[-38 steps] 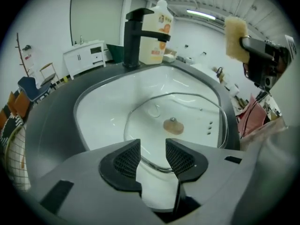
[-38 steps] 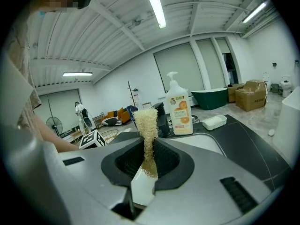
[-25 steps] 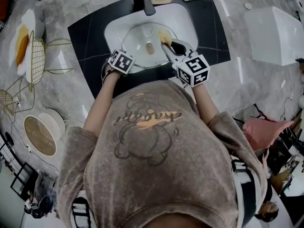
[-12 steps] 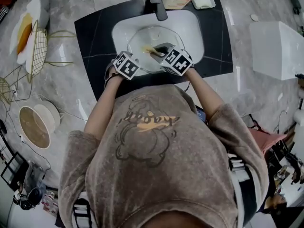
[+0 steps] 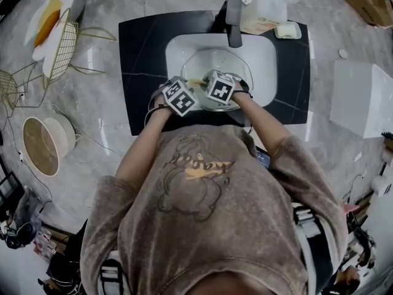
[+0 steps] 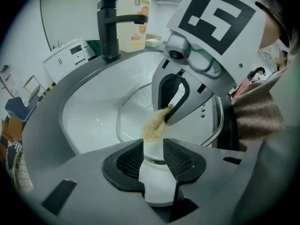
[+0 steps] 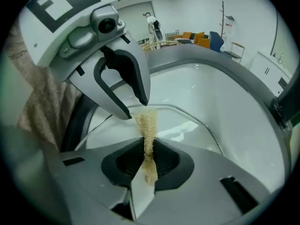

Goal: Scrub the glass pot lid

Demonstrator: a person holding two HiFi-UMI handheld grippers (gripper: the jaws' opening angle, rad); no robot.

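Observation:
The glass pot lid [image 5: 215, 60] lies in the white sink [image 5: 178, 48]. My left gripper [image 5: 189, 86] is at the lid's near edge. In the left gripper view its pads [image 6: 180, 159] stand either side of the lid's rim [image 6: 154, 159], shut on it. My right gripper [image 5: 204, 82] is shut on a thin tan scrub pad [image 7: 146, 125]. The pad's free end [image 6: 152, 128] rests on the glass just in front of the left gripper [image 7: 134, 109]. The right gripper [image 6: 166, 118] points steeply down. The lid's knob is hidden.
A black faucet [image 5: 234, 23] stands behind the sink, with a soap bottle [image 5: 261, 14] and a small dish [image 5: 287, 29] beside it. A gold wire rack [image 5: 55, 54] and a round bowl [image 5: 40, 146] are on the left counter. A white box [image 5: 362, 97] sits at the right.
My right gripper has come down and toward the left gripper with the scrub pad, turning its wrist as it went. The left gripper has stayed at the lid's near edge.

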